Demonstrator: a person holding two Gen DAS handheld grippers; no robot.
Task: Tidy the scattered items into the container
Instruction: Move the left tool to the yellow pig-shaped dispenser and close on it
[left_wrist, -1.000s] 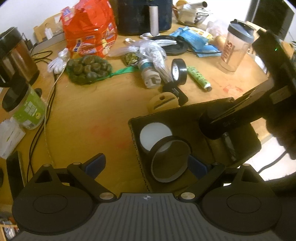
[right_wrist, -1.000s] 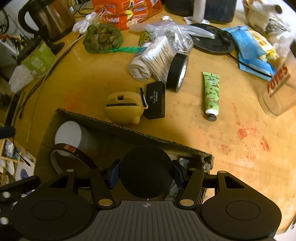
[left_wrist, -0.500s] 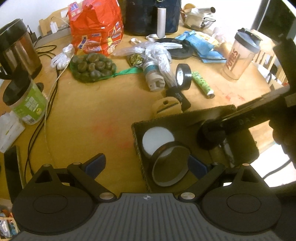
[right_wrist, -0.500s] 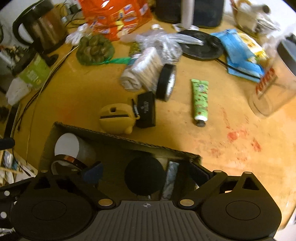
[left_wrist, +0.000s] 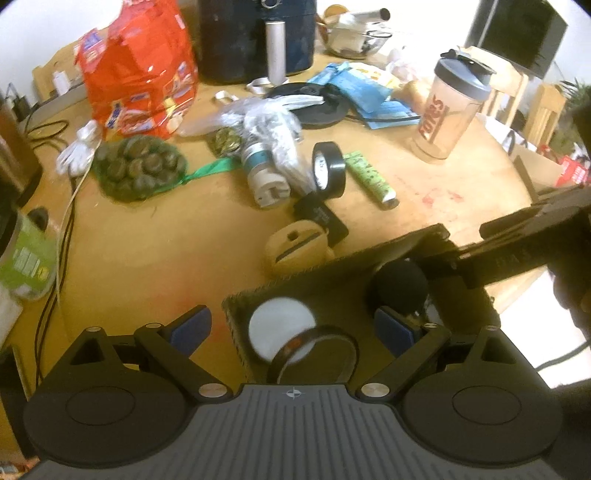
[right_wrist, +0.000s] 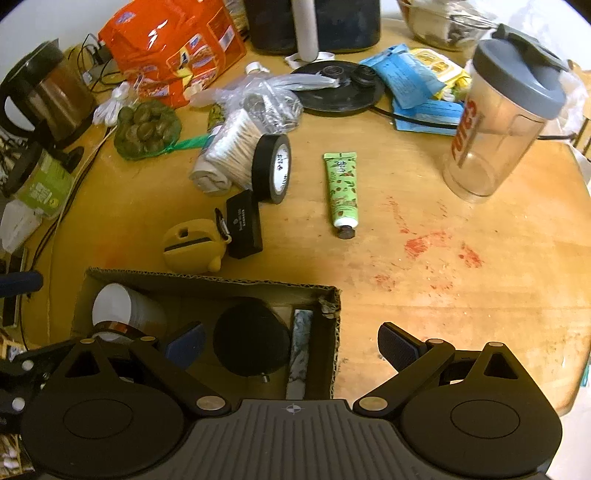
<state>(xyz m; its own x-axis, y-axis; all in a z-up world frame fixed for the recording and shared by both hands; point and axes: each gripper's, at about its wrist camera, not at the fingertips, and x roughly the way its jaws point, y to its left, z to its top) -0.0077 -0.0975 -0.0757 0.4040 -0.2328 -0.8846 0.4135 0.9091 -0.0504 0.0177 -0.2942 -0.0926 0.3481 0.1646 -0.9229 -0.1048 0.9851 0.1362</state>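
Observation:
A cardboard box (right_wrist: 207, 282) (left_wrist: 332, 264) sits on the wooden table. It holds a white cup (right_wrist: 122, 308) (left_wrist: 280, 325), a brown tape ring (left_wrist: 314, 350) and a black round object (right_wrist: 251, 341) (left_wrist: 399, 284). My right gripper (right_wrist: 291, 343) is open and empty above the box's right edge. My left gripper (left_wrist: 291, 325) is open and empty over the box's left side. Outside the box lie a yellow case (right_wrist: 194, 245), a black box (right_wrist: 243, 223), a black tape roll (right_wrist: 271, 168) and a green tube (right_wrist: 341, 192).
Farther back are a bag of cotton swabs (right_wrist: 232, 151), a green net bag (right_wrist: 147, 129), an orange packet (right_wrist: 173, 44), a kettle (right_wrist: 44, 96), a shaker cup (right_wrist: 502, 122), blue packets (right_wrist: 410, 81) and a green jar (right_wrist: 40, 181). Cables run along the left edge.
My right gripper opened and let the black round object go into the box, then drew back to the right. My left gripper stayed open and shifted slightly.

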